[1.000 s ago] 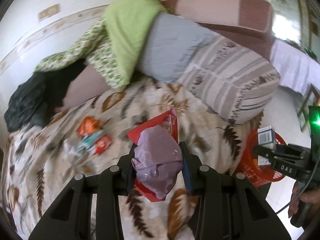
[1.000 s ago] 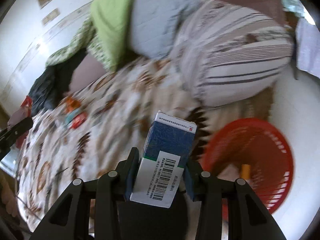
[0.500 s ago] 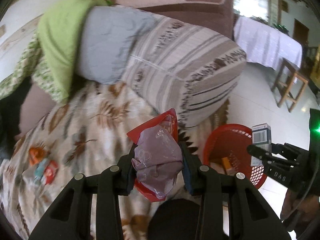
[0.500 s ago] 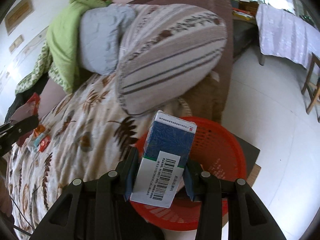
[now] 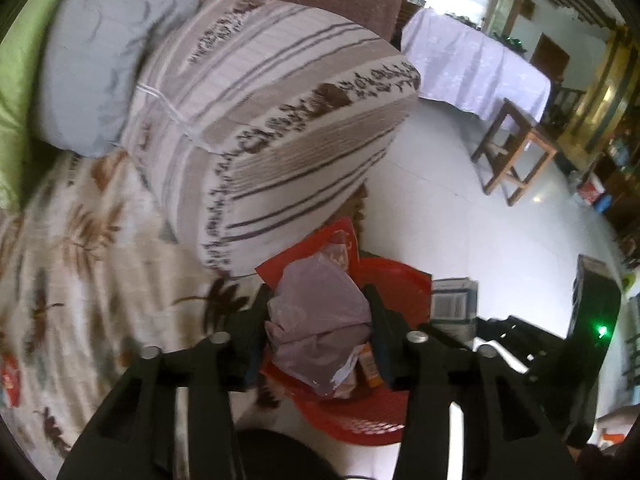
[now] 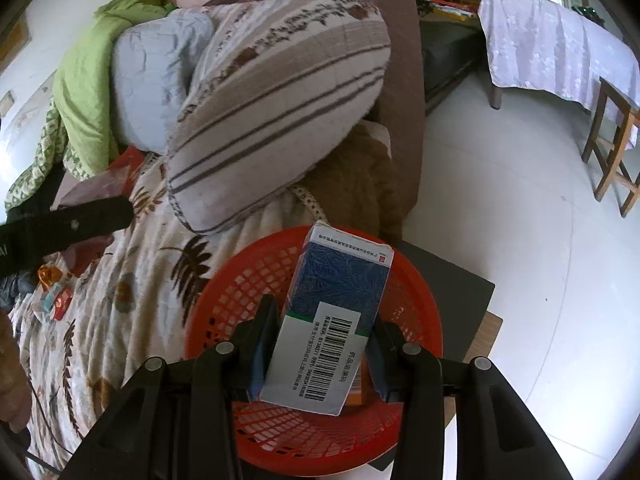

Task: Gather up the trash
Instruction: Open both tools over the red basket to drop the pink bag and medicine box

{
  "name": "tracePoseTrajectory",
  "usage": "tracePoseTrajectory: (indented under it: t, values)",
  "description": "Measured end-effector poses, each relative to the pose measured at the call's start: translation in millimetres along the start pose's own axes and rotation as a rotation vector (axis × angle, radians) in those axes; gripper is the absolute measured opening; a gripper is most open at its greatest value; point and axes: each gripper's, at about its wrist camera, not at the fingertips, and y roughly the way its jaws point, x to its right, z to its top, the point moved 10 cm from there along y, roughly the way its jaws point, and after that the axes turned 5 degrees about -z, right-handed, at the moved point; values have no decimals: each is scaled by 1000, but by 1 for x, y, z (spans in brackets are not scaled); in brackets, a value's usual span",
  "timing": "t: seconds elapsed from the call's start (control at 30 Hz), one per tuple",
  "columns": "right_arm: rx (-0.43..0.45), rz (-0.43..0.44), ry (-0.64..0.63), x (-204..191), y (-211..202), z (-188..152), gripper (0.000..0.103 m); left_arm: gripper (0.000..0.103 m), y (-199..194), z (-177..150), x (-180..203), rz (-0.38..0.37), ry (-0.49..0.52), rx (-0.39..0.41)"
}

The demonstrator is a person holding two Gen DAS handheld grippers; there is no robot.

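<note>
Left tongs [image 5: 318, 332]: closed on crumpled purple bag [image 5: 320, 320], red wrapper [image 5: 308, 252] pinched behind it. Red basket [image 5: 396, 296] directly beneath and ahead of tips, orange item inside. Striped pillow [image 5: 280, 128] ahead-left, overhanging bed [image 5: 80, 260] edge near basket.

Right tongs [image 6: 320, 344]: clamped on blue-and-white box [image 6: 332, 320], barcode label facing camera. Box held above basket [image 6: 248, 292] opening. Other tongs visible far left. Small wrappers [image 6: 54, 292] on bed, well left. Wooden stool [image 6: 612, 148] far right, on floor.
</note>
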Motion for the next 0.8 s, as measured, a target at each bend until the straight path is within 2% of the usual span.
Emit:
tracePoseTrajectory:
  t: [0.03,0.07,0.17,0.23,0.47,0.7,0.8]
  values:
    - [-5,-1,6,2,2,-1,45,60,2,0,1,-8,-6,3]
    - [-14,-5,15,5,4,-2,52,67,0,0,1,-18,-14,9]
    - [-10,-8,29,7,5,-3,69,74,-6,0,-2,-33,-31,30]
    - [-5,-9,28,5,5,-2,70,77,-12,-1,-10,-10,-41,42]
    - [5,15,13,-14,-1,0,70,77,-38,-11,-39,73,-89,64]
    - [12,57,-42,-50,-10,-3,70,77,-93,-37,-81,245,-111,117]
    - [6,97,-99,-83,-14,-7,70,77,-121,-54,-110,325,-136,140]
